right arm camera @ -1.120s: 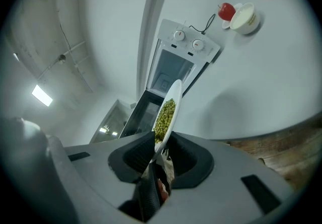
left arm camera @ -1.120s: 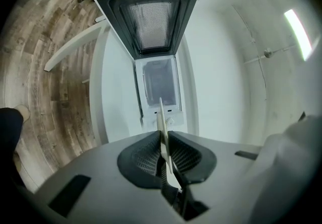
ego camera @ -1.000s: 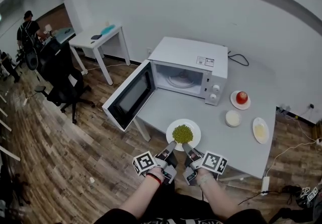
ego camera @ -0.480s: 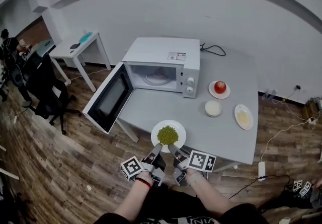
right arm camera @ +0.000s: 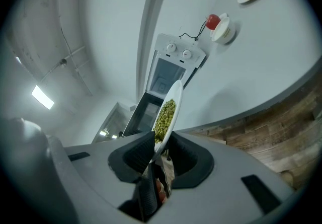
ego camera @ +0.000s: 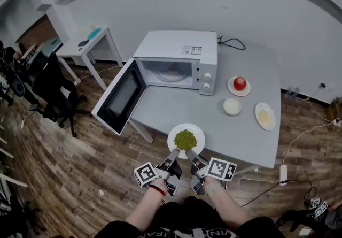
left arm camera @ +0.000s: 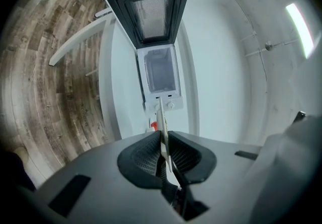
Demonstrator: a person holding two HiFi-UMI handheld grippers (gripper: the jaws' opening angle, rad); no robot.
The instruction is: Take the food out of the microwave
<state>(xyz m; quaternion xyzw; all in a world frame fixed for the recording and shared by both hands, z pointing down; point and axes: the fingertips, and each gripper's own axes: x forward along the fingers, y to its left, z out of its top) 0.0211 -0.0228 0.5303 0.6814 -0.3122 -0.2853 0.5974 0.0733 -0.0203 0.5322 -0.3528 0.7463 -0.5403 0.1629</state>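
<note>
A white plate heaped with green peas hangs level over the front edge of the grey table. My left gripper and right gripper are each shut on the plate's near rim, side by side. In the left gripper view the plate shows edge-on between the pads of my left gripper. The right gripper view shows the peas just beyond my right gripper. The white microwave stands behind with its door swung wide open and its cavity holding only the turntable.
On the table's right part stand a red apple on a saucer, a small white bowl and a plate of pale food. A black office chair and a white side table are on the wooden floor to the left.
Both grippers have drawn the plate of peas back from the microwave toward the table's front edge. The jaws have stayed clamped on the rim.
</note>
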